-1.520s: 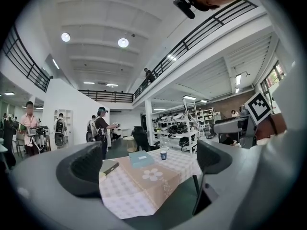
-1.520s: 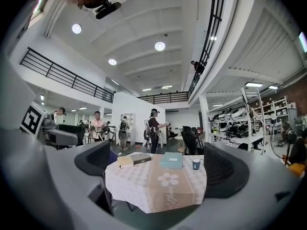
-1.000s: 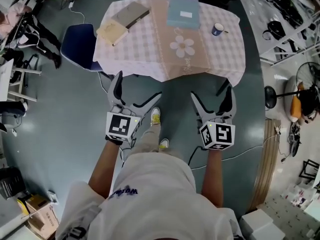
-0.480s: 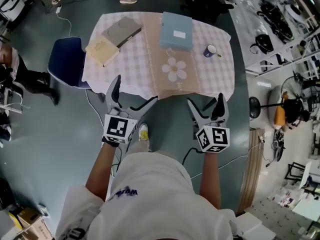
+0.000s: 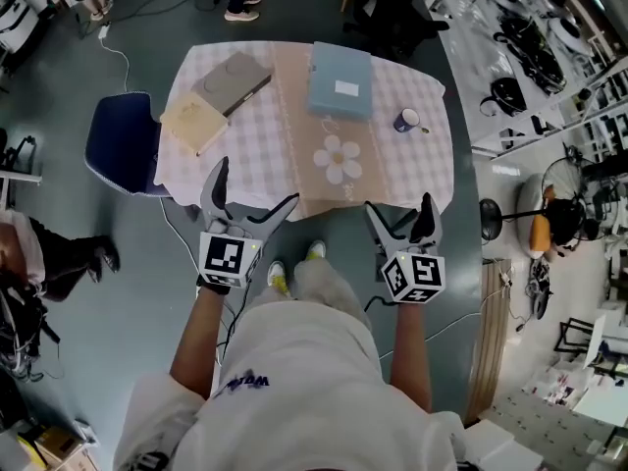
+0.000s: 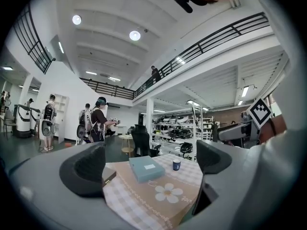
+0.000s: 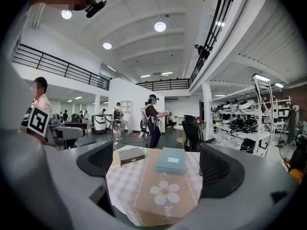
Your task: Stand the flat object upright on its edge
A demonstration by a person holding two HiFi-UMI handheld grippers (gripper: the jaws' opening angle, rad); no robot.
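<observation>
Our left gripper (image 5: 255,186) hangs with its jaws spread and nothing between them; our right gripper (image 5: 399,209) is closing its wide jaws, also on nothing; both hover at the near edge of the table (image 5: 422,160). The pale blue flat box (image 5: 340,79) lies flat at the far end of the flowered runner (image 5: 294,106) — well apart from both; a grey book (image 5: 233,77) and a tan book (image 5: 193,123) lie to its left — a mug (image 5: 405,121) to its right.

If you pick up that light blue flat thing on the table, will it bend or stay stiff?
The light blue flat thing has straight edges and square corners, so it probably stays stiff, like a box or hard book. It looks fairly thick, so it may stand on its edge, though a nudge could tip it.
</observation>
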